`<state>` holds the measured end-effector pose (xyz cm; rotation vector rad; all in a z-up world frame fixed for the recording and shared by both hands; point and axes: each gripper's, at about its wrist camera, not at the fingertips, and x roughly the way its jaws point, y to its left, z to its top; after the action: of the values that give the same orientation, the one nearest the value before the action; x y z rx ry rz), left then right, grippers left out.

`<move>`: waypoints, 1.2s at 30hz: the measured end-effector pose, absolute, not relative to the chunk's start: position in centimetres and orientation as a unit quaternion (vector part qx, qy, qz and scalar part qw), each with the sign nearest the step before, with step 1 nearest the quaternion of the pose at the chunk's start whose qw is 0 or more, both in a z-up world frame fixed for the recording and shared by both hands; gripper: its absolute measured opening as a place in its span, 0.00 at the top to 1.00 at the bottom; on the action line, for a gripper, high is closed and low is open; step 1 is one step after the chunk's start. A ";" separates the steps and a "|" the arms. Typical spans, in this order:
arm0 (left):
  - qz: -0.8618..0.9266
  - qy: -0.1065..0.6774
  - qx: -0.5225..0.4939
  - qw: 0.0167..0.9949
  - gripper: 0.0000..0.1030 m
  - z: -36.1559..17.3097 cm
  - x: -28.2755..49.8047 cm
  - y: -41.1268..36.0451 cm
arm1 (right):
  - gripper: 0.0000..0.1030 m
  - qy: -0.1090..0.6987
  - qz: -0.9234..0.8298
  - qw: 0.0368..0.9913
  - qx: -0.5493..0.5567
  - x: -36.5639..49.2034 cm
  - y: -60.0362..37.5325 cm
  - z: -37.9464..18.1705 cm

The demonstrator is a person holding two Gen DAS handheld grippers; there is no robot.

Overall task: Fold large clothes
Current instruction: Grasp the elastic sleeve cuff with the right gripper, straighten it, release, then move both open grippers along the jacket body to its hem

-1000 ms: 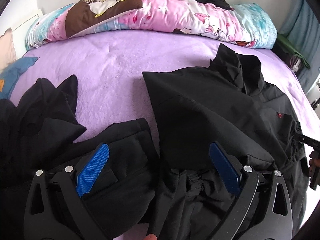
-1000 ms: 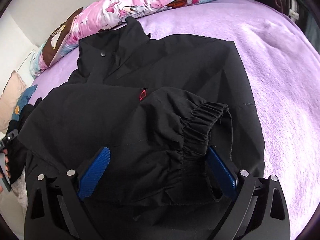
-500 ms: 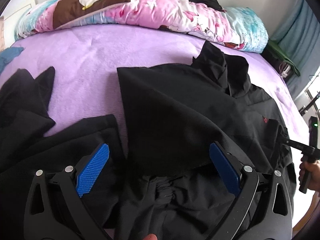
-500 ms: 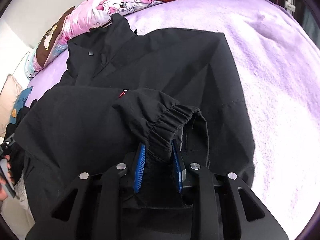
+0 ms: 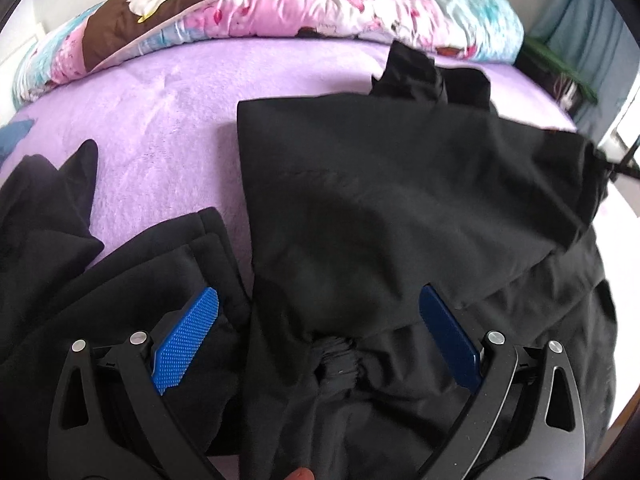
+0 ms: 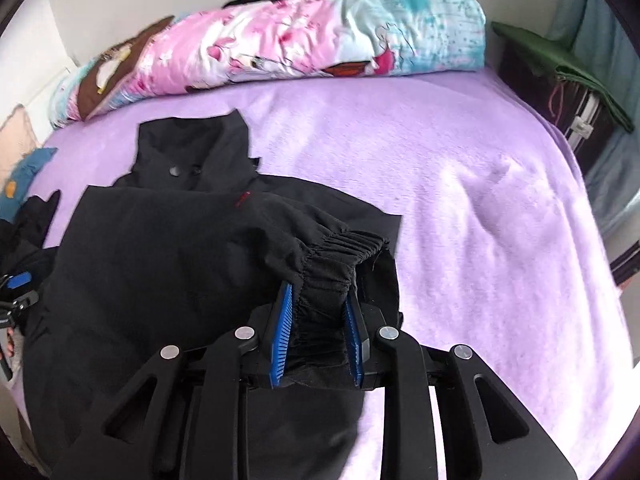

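A large black jacket (image 5: pixel 400 200) lies on the purple bed, its collar (image 6: pixel 192 148) toward the pillows. My right gripper (image 6: pixel 318 304) is shut on the jacket's elastic sleeve cuff (image 6: pixel 340 252) and holds the sleeve across the jacket body (image 6: pixel 160 260). My left gripper (image 5: pixel 320 320) is open, its blue pads (image 5: pixel 188 332) wide apart over the jacket's lower part, where a bunched cuff (image 5: pixel 340 360) lies between them.
Other black clothes (image 5: pixel 80 260) lie at the left on the purple blanket (image 6: pixel 480 200). A rolled pink and blue quilt (image 6: pixel 300 40) lies along the wall. A dark suitcase with green cloth (image 6: pixel 560 80) stands at the bed's right edge.
My right gripper closed on the sleeve cuff, then lifted and carried it leftward over the jacket. My left gripper shifted slightly and stayed open.
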<state>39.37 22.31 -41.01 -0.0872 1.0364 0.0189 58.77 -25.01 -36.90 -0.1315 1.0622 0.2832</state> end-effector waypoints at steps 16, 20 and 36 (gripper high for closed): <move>-0.057 0.453 0.017 0.889 0.06 -37.7 41.5 18.6 | 0.16 0.486 0.046 0.860 -0.152 56.9 -22.7 -39.2; -0.090 0.440 -0.026 0.893 0.06 -37.7 44.0 17.7 | 0.12 0.445 0.141 0.874 -0.135 56.3 -19.7 -37.5; -0.072 0.465 0.006 0.882 0.06 -48.5 46.1 17.2 | 0.06 0.509 0.086 0.848 -0.117 58.7 -19.4 -48.9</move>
<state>46.09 17.23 -48.55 0.0131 0.9690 -0.1489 58.70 -19.41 -48.87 -0.2464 1.0731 0.1809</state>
